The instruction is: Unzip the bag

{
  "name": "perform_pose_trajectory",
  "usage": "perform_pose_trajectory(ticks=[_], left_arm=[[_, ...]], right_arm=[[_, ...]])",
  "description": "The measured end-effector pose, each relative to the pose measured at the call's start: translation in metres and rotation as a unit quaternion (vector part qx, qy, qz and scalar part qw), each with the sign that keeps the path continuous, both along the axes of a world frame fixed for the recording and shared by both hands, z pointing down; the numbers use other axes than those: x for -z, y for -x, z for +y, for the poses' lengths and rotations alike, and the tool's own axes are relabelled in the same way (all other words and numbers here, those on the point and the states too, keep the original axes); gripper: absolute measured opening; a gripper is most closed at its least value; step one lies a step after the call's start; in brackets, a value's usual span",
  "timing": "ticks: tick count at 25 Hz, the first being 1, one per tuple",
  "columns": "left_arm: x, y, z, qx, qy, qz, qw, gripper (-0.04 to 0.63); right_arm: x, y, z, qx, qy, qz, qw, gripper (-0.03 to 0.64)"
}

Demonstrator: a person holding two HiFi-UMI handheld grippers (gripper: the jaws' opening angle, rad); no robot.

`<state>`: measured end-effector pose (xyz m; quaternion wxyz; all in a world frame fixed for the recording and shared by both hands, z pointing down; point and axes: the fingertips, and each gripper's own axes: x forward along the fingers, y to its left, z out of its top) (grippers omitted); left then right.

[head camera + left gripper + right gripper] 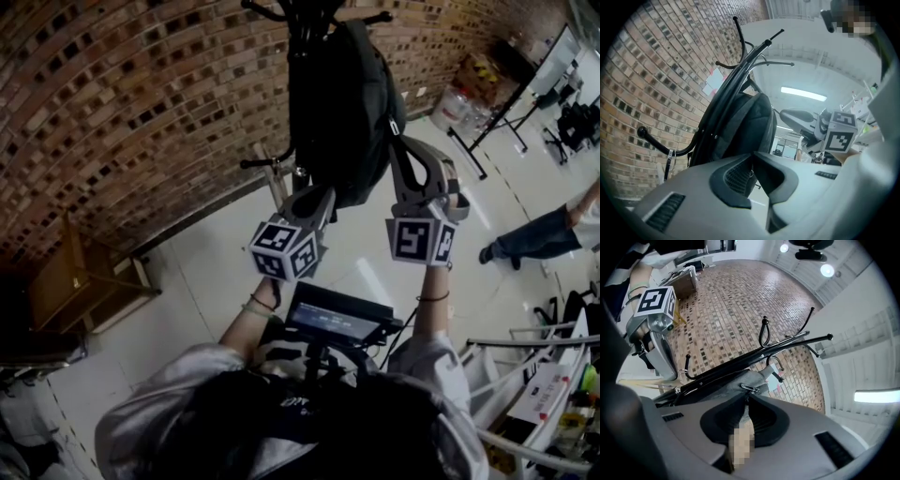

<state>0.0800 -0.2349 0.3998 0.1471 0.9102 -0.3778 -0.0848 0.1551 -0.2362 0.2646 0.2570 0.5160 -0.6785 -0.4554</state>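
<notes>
Black backpack hangs on coat rack; left gripper pinches its lower edge, right gripper narrowly clamps zipper pull; the 2 should pull apart steadily along the track.

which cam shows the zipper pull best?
Right gripper view: the metal zipper pull sits pinched at the right gripper's tips. Head view shows only the bag, pull too small; left gripper view shows bag, no pull.
</notes>
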Motion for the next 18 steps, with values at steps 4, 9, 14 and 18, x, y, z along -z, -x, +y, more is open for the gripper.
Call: perform_pose_trajectory(ticks=[4,9,14,18], left_arm=[[-0.003,0.000,-0.002,-0.003,0.004,0.003,1.0000,0.021],[-0.003,-0.005,-0.002,-0.008,0.004,0.001,1.0000,0.021],[-0.001,0.001,-0.005,-0.007,0.003,0.003,1.0000,0.021],[0.000,0.006,-0.007,-0.004,0.002,0.004,1.0000,0.021]], right_arm=[[0.010,-0.002,-0.002,0.003,-0.009,-0.006,1.000,0.039],[0.016,0.003,-0.013,0.008,0.008,-0.002,1.000,0.038],[0.016,0.008,-0.019,0.008,0.003,0.002,1.000,0.012],[0.015,0.010,-0.010,0.026,0.012,-0.026,0.999,0.014]])
